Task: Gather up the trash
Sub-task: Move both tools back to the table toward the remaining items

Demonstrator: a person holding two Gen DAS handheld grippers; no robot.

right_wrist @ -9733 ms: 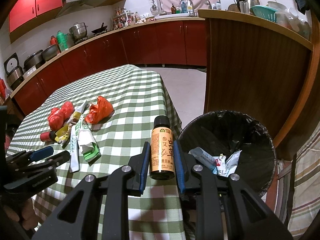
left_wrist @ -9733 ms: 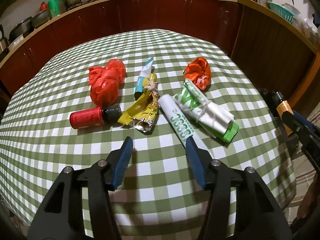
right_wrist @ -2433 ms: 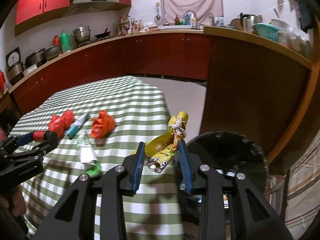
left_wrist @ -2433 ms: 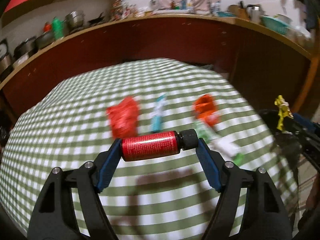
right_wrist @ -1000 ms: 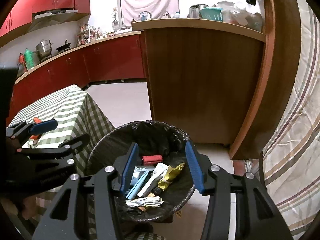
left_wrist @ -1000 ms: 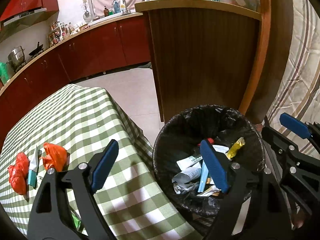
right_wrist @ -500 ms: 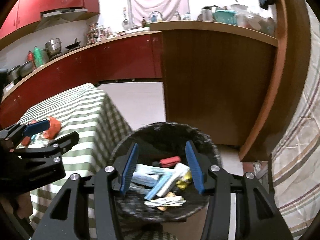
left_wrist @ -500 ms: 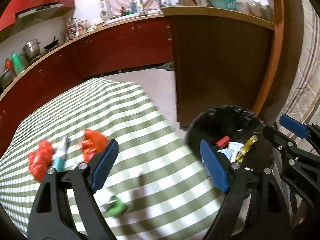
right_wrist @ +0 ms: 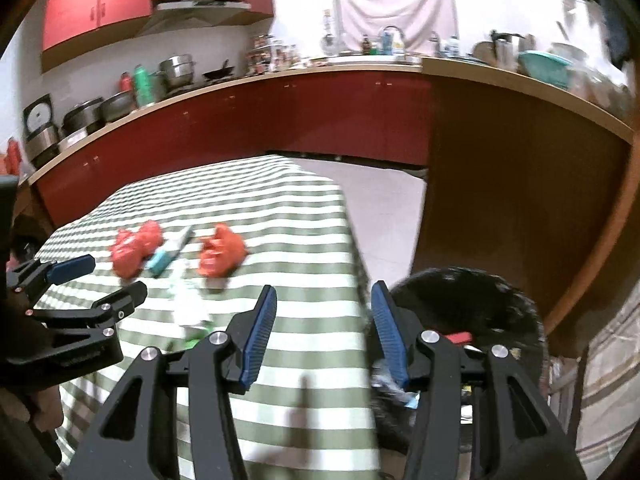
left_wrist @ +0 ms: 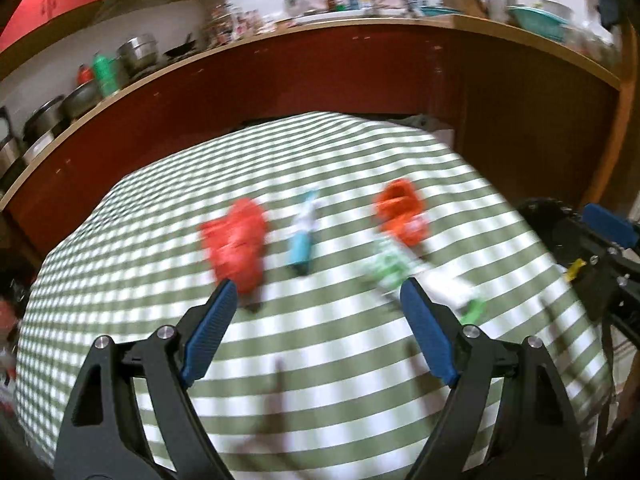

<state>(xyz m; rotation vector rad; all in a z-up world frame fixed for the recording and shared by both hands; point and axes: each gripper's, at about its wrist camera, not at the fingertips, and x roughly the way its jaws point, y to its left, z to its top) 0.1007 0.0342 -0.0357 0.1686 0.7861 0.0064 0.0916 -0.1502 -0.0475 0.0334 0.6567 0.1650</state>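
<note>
Both my claws, left and right, gape empty over the green-checked counter. Next pick: crumpled red plastic bag at eleven o'clock.

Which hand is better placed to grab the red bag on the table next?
Probably left: the open left gripper faces the red bag; the right gripper sits by the bin.

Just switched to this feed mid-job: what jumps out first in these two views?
The bright trash on the green checked tablecloth: a crumpled red bag, a teal tube beside it, an orange bag and a green-and-white packet nearest the cameras. Both the left gripper and the right gripper are empty, jaws apart. The black-lined bin stands off the table's right edge.
</note>
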